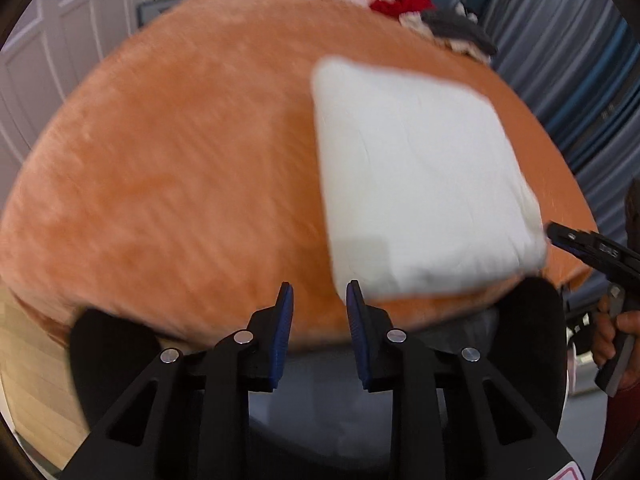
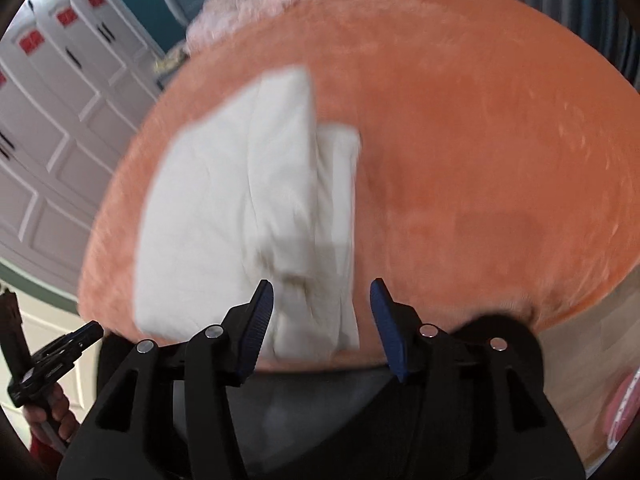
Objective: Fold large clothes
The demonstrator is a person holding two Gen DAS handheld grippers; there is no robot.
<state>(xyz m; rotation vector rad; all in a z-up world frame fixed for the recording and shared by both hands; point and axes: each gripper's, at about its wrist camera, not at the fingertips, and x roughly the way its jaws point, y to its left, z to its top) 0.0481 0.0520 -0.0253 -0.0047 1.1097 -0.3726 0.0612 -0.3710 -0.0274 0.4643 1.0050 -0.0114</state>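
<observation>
Left wrist view: white garment [image 1: 420, 184] lies folded into a square pad on the orange bed cover [image 1: 180, 184], fold step apparently complete.

Left claw [image 1: 320, 300] narrowly parted and empty, just off the garment's near corner; right claw [image 2: 322, 296] wider, empty, above its near edge. Judged next: fetch another from the clothes pile [image 1: 432, 16] beyond the garment.

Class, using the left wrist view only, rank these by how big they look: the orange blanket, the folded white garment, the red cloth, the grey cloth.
1. orange blanket
2. folded white garment
3 and 4. red cloth and grey cloth: both small and far back, too alike to rank.
</observation>
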